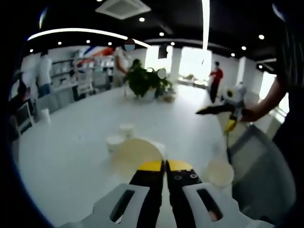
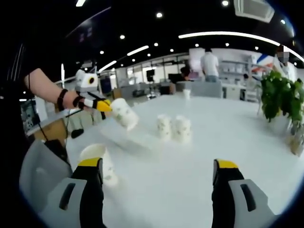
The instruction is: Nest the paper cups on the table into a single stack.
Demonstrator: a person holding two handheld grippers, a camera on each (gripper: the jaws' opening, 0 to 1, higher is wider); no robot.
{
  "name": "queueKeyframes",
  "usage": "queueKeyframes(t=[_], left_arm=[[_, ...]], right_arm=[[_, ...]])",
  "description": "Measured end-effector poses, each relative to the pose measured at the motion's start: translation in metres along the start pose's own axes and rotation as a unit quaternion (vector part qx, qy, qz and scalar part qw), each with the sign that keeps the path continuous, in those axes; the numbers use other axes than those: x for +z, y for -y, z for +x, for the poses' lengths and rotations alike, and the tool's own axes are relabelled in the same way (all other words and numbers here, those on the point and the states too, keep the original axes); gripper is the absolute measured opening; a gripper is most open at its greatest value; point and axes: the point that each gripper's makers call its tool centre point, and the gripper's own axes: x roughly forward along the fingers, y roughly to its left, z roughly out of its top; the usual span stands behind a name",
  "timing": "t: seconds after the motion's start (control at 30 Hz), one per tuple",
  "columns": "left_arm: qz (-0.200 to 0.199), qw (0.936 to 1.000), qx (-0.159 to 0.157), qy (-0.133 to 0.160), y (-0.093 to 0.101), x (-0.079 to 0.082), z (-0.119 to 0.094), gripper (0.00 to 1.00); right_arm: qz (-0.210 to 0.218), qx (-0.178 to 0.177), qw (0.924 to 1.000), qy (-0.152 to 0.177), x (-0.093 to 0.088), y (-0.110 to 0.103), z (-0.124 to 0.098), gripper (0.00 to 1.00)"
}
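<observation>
**newbie:** So how far along is the cup stacking?

**regular:** Barely started, I'd say. In the right gripper view the left gripper (image 2: 105,105) has its jaws clamped on a paper cup (image 2: 124,113), held tilted in the air above the white table (image 2: 199,156). Two more cups (image 2: 174,128) stand just beside each other mid-table, upside down from the looks of it, and another cup (image 2: 97,161) sits close by the right gripper's near jaw. Nothing's nested into anything yet, so the whole stack is still to build.

**newbie:** And the right gripper?

**regular:** The right gripper (image 2: 159,173) has its jaws wide apart, nothing between them, hovering over the table.

**newbie:** Anything inside the cups?

**regular:** The left gripper view looks into the held cup (image 1: 136,156) right at the jaw tips, and it seems empty, though it's blurry, so don't quote me. Same for the open cup (image 1: 220,172) off to the side.
</observation>
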Motion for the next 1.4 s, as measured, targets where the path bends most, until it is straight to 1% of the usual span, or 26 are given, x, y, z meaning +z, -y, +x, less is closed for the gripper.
queueKeyframes(t=[0.07, 0.13, 0.17, 0.23, 0.33, 0.53, 0.73, 0.77, 0.93, 1.03, 1.2, 1.33, 1.4], left_arm=[[0.013, 0.9999, -0.002, -0.003, 0.004, 0.004, -0.001, 0.00], [0.014, 0.9999, -0.005, -0.002, 0.008, 0.011, -0.002, 0.00], [0.021, 0.9997, -0.008, -0.004, 0.012, 0.014, -0.003, 0.00], [0.038, 0.9989, -0.016, -0.020, 0.017, 0.015, -0.004, 0.00], [0.059, 0.9971, -0.031, -0.035, 0.028, 0.019, -0.005, 0.00], [0.071, 0.9956, -0.043, -0.044, 0.040, 0.030, -0.008, 0.00], [0.105, 0.9906, -0.060, -0.063, 0.056, 0.036, -0.010, 0.00], [0.115, 0.9886, -0.065, -0.072, 0.060, 0.035, -0.010, 0.00], [0.135, 0.9823, -0.082, -0.101, 0.076, 0.033, -0.012, 0.00], [0.142, 0.9793, -0.091, -0.111, 0.086, 0.029, -0.012, 0.00], [0.160, 0.9724, -0.106, -0.132, 0.101, 0.018, -0.011, 0.00], [0.172, 0.9682, -0.112, -0.143, 0.111, 0.016, -0.012, 0.00], [0.183, 0.9648, -0.114, -0.151, 0.114, 0.014, -0.012, 0.00]], right_arm=[[0.002, 0.002, 1.0000, 0.004, 0.001, -0.001, -0.001, 0.94], [0.000, 0.002, 1.0000, 0.005, 0.002, -0.001, -0.003, 0.94], [0.000, 0.002, 1.0000, 0.005, 0.002, -0.001, -0.003, 0.94], [0.003, 0.003, 1.0000, 0.008, 0.002, -0.001, -0.004, 0.94], [0.004, 0.005, 0.9999, 0.007, 0.001, -0.002, -0.005, 0.93], [0.003, 0.009, 0.9999, 0.008, 0.001, -0.003, -0.004, 0.93], [0.004, 0.008, 0.9999, 0.008, 0.000, -0.002, -0.004, 0.93], [0.005, 0.009, 0.9999, 0.009, 0.000, -0.002, -0.005, 0.93], [0.008, 0.008, 0.9999, 0.007, -0.002, -0.001, -0.006, 0.93], [0.009, 0.008, 0.9999, 0.008, -0.002, -0.002, -0.007, 0.93], [0.010, 0.008, 0.9999, 0.008, -0.004, -0.002, -0.009, 0.93], [0.010, 0.008, 0.9999, 0.008, -0.005, -0.002, -0.010, 0.93], [0.010, 0.008, 0.9999, 0.008, -0.005, -0.002, -0.011, 0.93]])
